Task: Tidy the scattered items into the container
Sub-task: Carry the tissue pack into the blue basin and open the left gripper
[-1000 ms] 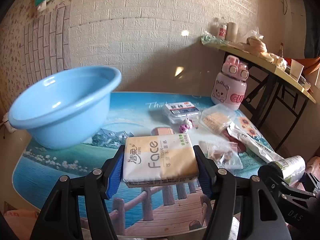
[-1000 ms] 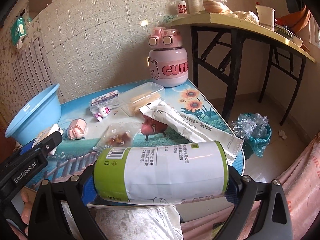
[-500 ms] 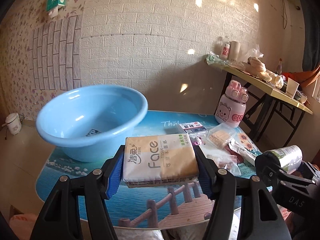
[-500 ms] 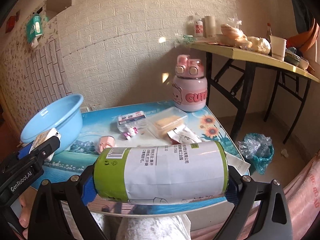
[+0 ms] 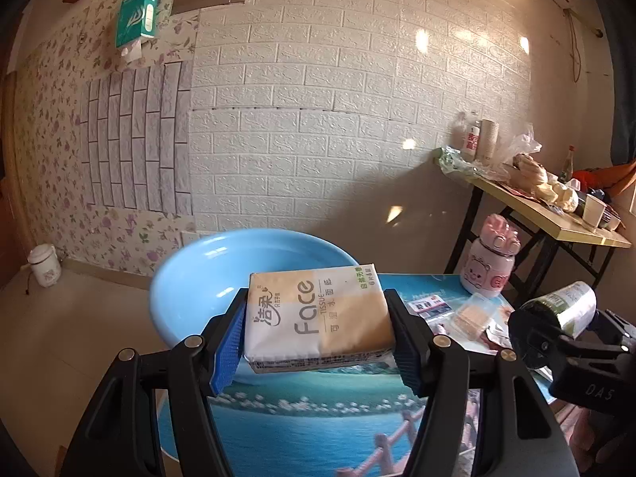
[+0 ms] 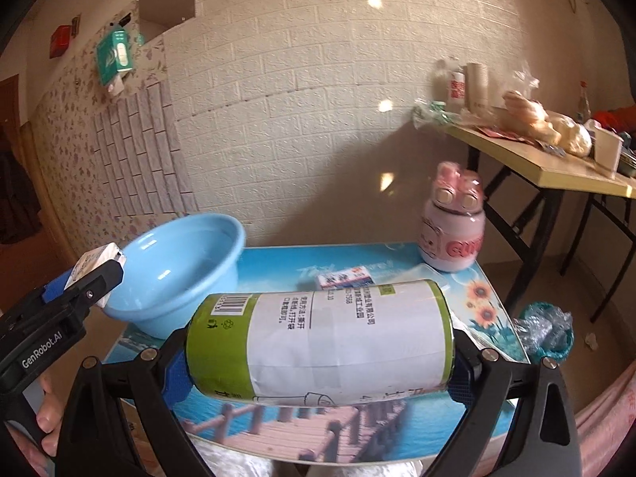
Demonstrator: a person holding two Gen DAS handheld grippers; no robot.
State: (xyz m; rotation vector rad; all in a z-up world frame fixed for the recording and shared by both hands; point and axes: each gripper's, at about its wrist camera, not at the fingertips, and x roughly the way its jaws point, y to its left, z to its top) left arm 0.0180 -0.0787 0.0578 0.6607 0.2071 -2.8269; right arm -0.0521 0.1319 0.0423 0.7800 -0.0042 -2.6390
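Note:
My left gripper [image 5: 318,338] is shut on a tissue pack [image 5: 318,314], white and tan with "Face" printed on it, held in the air in front of the light blue basin [image 5: 198,278]. The basin stands at the table's left end, its inside partly hidden by the pack. My right gripper [image 6: 318,357] is shut on a green and white roll of bags [image 6: 318,342], held sideways above the table's near edge. In the right wrist view the basin [image 6: 179,262] lies to the left, with the left gripper [image 6: 91,278] beside it.
A pink bear bottle [image 6: 453,234] stands at the table's far right. A small white box [image 6: 346,278], a clear snack box [image 5: 473,314] and other packets lie on the scenic tablecloth [image 5: 310,413]. A yellow side table [image 6: 556,159] with clutter stands right; a teal bag [image 6: 544,330] lies on the floor.
Both grippers have risen with their loads, so the table looks lower and farther. The left gripper with the tissue pack has swung left until the basin sits right behind the pack.

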